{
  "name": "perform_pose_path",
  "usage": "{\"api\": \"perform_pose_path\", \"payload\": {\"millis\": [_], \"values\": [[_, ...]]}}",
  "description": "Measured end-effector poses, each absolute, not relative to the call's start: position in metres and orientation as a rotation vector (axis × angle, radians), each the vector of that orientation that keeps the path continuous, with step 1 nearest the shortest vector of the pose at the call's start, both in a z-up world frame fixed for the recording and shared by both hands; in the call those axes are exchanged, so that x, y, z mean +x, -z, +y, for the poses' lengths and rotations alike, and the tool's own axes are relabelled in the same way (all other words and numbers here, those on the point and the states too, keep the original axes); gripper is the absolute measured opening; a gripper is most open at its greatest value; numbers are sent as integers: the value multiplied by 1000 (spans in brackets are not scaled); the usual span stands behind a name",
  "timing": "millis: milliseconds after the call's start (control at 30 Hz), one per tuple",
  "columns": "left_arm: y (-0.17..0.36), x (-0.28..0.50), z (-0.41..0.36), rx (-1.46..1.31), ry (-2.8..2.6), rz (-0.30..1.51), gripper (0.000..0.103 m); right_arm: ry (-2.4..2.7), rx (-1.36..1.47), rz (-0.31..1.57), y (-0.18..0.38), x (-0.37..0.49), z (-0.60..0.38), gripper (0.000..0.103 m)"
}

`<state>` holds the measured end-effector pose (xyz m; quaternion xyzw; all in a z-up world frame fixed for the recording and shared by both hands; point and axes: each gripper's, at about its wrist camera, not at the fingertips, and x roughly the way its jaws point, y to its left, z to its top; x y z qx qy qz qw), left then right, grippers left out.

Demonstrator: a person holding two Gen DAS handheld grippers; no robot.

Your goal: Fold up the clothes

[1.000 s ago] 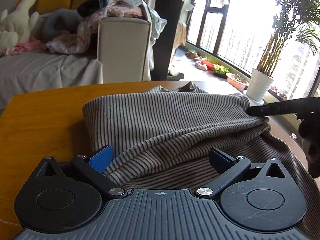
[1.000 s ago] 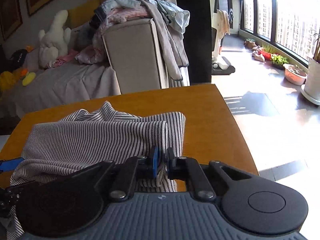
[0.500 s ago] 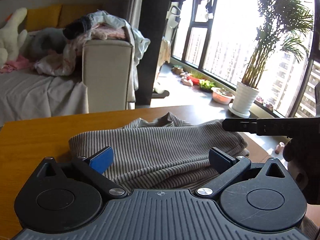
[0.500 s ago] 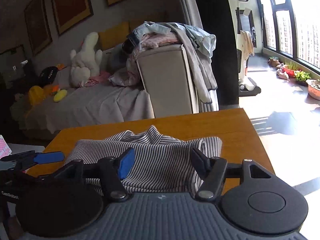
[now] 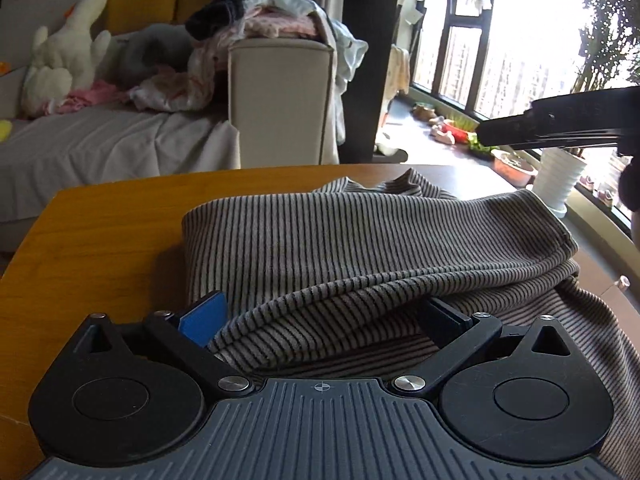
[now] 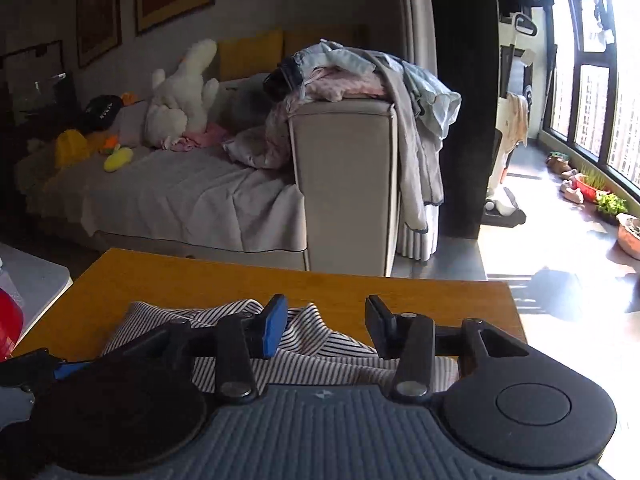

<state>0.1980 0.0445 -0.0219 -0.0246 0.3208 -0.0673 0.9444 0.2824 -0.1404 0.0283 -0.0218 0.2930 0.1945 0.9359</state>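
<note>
Lower centre: left gripper (image 5: 320, 316), jaws wide, straddles a fold of the striped garment (image 5: 360, 240) on the wooden table (image 5: 100, 240). Right gripper (image 6: 326, 322), jaws wide, holds nothing.

Right gripper (image 6: 326, 326) released striped garment (image 5: 360, 248), jaws now spread, lifted clear above it. Left gripper (image 5: 324, 320) dropped back low, fold bunched between its open jaws.
</note>
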Motion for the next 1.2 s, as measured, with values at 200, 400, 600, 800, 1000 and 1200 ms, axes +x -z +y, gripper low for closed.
{"api": "perform_pose_path", "payload": {"millis": [200,400,600,800,1000,1200], "values": [[22,198,55,-95,145,642,103,-350,-58,755,24,348,-99,44],[23,196,58,-121,152,632,103,-362,-33,748,34,334,-106,14],[11,181,82,-225,219,611,103,-441,38,594,-27,277,-128,6],[-38,165,120,-311,229,560,103,-547,139,575,-50,181,-171,5],[-63,165,109,-260,226,541,103,-548,136,724,1,121,-174,4],[-45,164,94,-155,196,631,98,-612,74,704,-12,99,-176,6]]}}
